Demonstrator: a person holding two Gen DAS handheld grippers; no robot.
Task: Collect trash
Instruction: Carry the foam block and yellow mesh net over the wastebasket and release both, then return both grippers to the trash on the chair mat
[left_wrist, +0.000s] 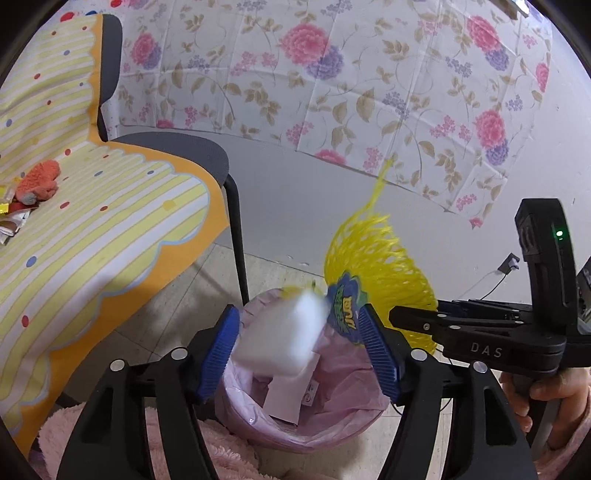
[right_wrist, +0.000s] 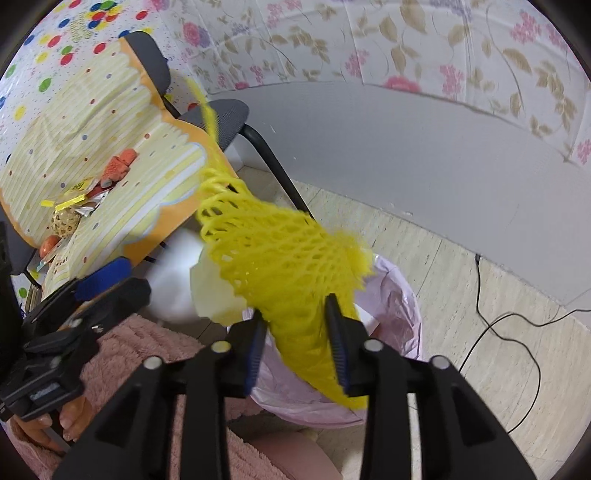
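Two grippers hover over the pink-lined round bin (left_wrist: 295, 424): left gripper (left_wrist: 299, 350) wide (blurred white foam block (left_wrist: 280, 336) apparently dropping), right gripper (right_wrist: 297, 343) pinching yellow plastic mesh netting (right_wrist: 280, 251), release next.

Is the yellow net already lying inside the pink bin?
No, the right gripper holds the yellow net above the pink bin.

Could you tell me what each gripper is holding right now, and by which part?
The right gripper clamps the yellow mesh net at its lower, bunched end. The left gripper is open; a blurred white piece sits between its jaws.
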